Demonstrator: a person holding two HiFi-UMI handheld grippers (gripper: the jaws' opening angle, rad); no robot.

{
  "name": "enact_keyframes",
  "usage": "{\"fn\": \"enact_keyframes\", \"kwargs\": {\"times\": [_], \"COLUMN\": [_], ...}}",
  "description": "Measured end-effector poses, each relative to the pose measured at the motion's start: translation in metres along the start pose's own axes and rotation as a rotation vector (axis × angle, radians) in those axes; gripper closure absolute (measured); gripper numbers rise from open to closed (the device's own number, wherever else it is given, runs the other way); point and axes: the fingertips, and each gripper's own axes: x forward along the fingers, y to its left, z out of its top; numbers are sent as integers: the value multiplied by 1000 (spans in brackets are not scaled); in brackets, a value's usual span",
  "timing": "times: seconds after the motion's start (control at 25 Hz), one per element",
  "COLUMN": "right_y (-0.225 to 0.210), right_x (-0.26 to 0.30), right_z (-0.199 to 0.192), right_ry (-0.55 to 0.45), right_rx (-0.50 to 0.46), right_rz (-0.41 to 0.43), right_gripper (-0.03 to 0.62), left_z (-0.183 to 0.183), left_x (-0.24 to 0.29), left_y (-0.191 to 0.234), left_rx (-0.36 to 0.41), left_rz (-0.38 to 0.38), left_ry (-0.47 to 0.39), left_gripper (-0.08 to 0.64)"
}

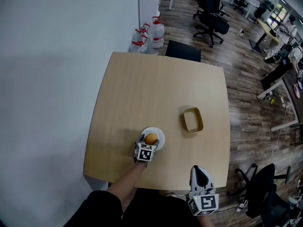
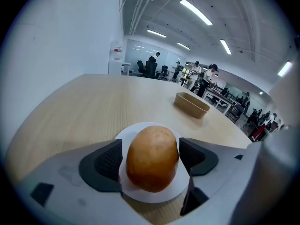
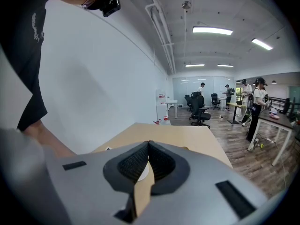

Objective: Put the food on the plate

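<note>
A golden-brown bread roll [image 2: 152, 158] lies on a small white plate [image 2: 140, 198] near the table's front edge, and both show in the head view as the roll [image 1: 151, 138] on the plate [image 1: 160, 134]. My left gripper [image 1: 146, 144] stands astride the roll, one jaw on each side. A thin strip of plate shows between the left pad [image 2: 108, 162] and the roll, so the jaws are open. My right gripper [image 1: 200, 176] hovers at the table's front right edge, shut with nothing in it; its pads [image 3: 149, 162] meet.
A shallow tan oval container [image 1: 193, 119] sits on the wooden table [image 1: 156, 89] to the right of the plate. Water jugs [image 1: 147, 34] stand on the floor beyond the far edge. Office chairs [image 1: 211, 18] and people are farther off.
</note>
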Motion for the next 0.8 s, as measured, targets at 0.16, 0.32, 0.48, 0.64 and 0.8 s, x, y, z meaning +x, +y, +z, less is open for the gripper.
{"fn": "enact_keyframes", "kwargs": {"times": [0.16, 0.32, 0.48, 0.64, 0.8], "right_y": [1, 7, 11, 7, 7], "right_x": [1, 0, -6, -19, -23], "right_z": [7, 9, 12, 10, 12], "right_ry": [-18, -39, -66, -88, -111], "right_rx": [-4, -7, -15, -17, -13], "right_rz": [10, 28, 32, 33, 43], "right_gripper": [532, 532, 532, 532, 532], "left_z": [9, 20, 29, 36, 46], "left_x": [-8, -29, -46, -74, -114], "left_y": [1, -5, -9, -22, -43], "left_rx": [3, -11, -2, -5, 69], "left_rz": [-12, -21, -27, -18, -6], "left_ry": [-38, -64, -104, -162, -230], "left_gripper": [206, 206, 206, 206, 206]}}
